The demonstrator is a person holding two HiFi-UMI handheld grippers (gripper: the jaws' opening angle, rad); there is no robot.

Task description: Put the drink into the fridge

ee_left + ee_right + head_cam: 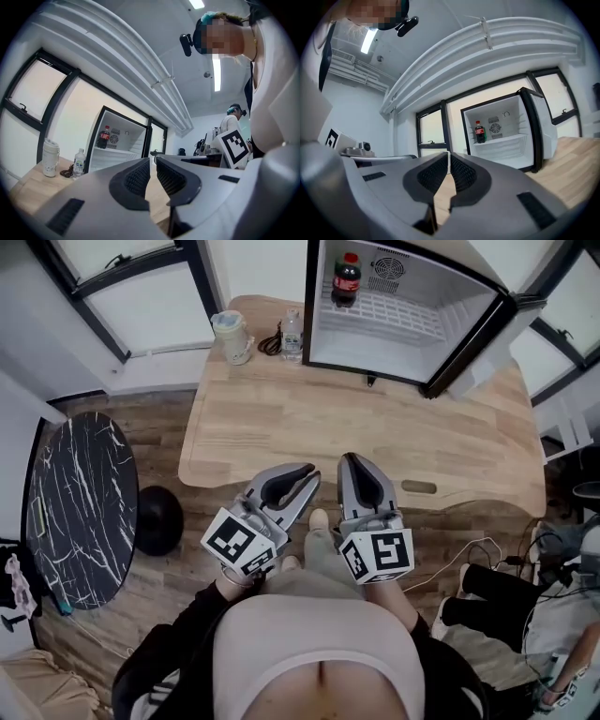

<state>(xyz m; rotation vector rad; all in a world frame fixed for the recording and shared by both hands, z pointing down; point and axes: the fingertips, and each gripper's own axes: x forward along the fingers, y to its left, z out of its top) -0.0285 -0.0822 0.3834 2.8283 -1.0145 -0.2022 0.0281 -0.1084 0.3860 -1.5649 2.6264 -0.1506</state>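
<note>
- 2 grippers: left gripper (307, 476) and right gripper (349, 460), both closed, nothing between the fingers.
- Just ahead of the fingertips: 1 wooden table (328, 409).
- Far ahead-left of the fingers: 1 water bottle (292, 334), 1 lidded jug (232, 337).
- Farthest ahead: 1 open fridge (422, 282); 1 cola bottle (346, 279) upright on its shelf, dark, red cap and label.

Left tongs (307, 474) and right tongs (349, 458) point level, side by side, both closed.

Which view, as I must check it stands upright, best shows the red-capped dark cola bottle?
The right gripper view: it sees the red-capped dark cola bottle side-on, upright on the upper shelf of the open white fridge. The left gripper view shows it near the frame; the head view looks down on it.
</note>
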